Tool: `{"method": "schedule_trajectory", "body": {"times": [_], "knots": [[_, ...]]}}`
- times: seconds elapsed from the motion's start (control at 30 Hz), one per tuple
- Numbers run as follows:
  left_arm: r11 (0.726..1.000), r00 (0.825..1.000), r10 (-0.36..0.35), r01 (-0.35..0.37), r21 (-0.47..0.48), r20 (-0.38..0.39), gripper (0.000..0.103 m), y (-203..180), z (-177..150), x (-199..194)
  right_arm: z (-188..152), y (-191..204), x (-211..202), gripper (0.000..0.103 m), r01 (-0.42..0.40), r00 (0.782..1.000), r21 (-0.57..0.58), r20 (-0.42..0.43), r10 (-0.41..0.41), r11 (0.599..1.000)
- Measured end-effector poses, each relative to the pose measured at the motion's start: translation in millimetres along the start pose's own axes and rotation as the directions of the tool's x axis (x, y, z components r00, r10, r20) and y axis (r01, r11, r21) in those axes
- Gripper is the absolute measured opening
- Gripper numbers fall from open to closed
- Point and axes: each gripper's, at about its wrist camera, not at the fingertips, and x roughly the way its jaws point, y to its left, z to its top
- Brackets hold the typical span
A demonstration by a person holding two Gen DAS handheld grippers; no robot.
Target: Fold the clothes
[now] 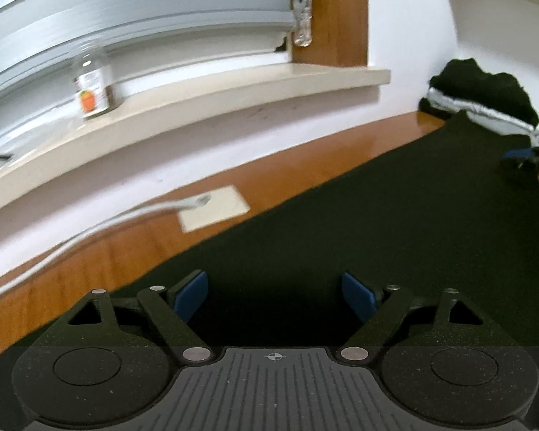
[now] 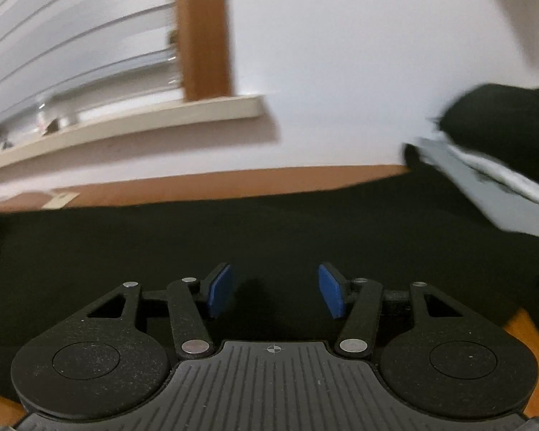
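A black garment (image 1: 395,222) lies flat on the wooden table (image 1: 305,154). It also fills the middle of the right wrist view (image 2: 233,237). My left gripper (image 1: 275,296) is open just above the garment's near left part, with nothing between its blue pads (image 1: 190,296). My right gripper (image 2: 275,289) is open over the garment's near edge, its blue pads (image 2: 221,289) empty. The right gripper also shows small at the far right of the left wrist view (image 1: 528,160).
A pile of folded dark and grey clothes (image 1: 485,97) sits at the table's far right corner against the white wall; it also shows in the right wrist view (image 2: 503,151). A white cable (image 1: 90,231) and a white card (image 1: 215,208) lie on the table. A jar (image 1: 91,82) stands on the windowsill.
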Motion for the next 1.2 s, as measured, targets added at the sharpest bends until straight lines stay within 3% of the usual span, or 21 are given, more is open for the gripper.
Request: {"method": "schedule_trajectory", "body": {"times": [0.27,0.43,0.77,1.2], "knots": [[0.997,0.998,-0.061,0.062,0.049,-0.021,0.086,-23.5,13.6,45.2,9.2,-5.6,14.8,0.062,-0.012,0.999,0.001,-0.049,0.012,1.0],[0.994,0.994,-0.106,0.106,0.026,-0.022,0.103,-21.7,5.5,54.7,7.0,-12.9,20.4,0.063,-0.041,0.996,0.056,-0.078,0.045,0.998],[0.994,0.994,-0.107,0.108,0.026,-0.031,0.103,-23.2,6.8,55.9,6.6,2.0,24.8,0.068,-0.002,0.994,-0.035,-0.107,-0.001,0.999],[0.995,0.995,-0.095,0.096,0.037,-0.031,0.103,-19.6,10.2,61.6,9.2,1.1,25.4,0.072,-0.014,0.994,-0.034,-0.112,0.011,0.999]]}}
